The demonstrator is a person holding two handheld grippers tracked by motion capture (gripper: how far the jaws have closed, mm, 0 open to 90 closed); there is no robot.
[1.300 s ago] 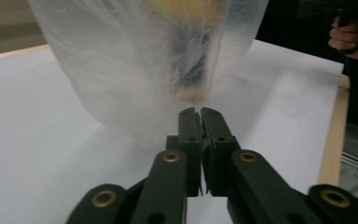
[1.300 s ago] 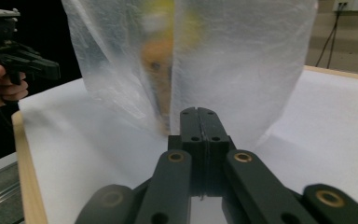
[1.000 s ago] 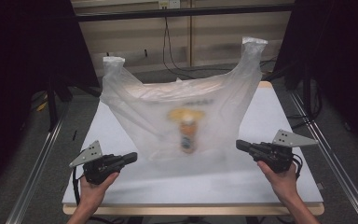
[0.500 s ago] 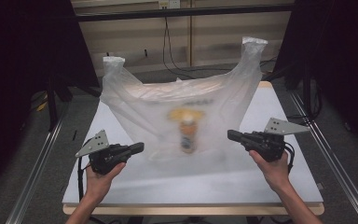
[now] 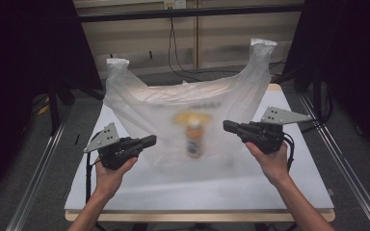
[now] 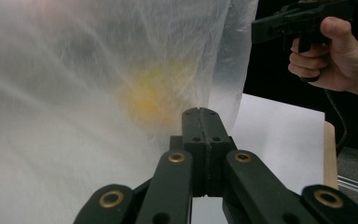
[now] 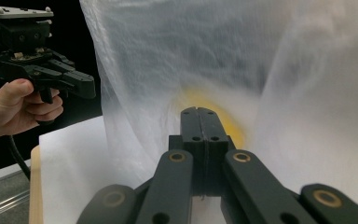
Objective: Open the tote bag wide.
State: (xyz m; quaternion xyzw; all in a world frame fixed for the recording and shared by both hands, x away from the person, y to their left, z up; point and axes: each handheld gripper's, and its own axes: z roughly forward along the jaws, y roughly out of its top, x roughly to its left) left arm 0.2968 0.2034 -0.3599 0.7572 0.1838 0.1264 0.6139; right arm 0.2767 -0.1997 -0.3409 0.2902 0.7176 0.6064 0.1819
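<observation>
A translucent white plastic bag [image 5: 173,103] stands open on the white table [image 5: 289,183], its two handles raised. Through its wall a bottle [image 5: 195,139] with a yellow top shows as a blur, and as a yellow patch [image 6: 149,95] [image 7: 214,109] in both gripper views. My left gripper [image 5: 151,140] [image 6: 200,112] hovers at the bag's lower left, jaws shut with nothing between them. At the bag's lower right, my right gripper [image 5: 226,126] [image 7: 199,111] is shut too and holds nothing. Each points inward at the bag, and whether either tip touches the film I cannot tell.
Metal rails [image 5: 43,163] run along both sides of the table, and dark curtains flank it. Cables hang on the back wall [image 5: 173,48]. White table surface lies in front of the bag. The other gripper [image 6: 270,25] [image 7: 74,81] shows in each gripper view.
Both hands have risen and moved forward and inward toward the bag. The jaws stayed shut and the bag kept its place.
</observation>
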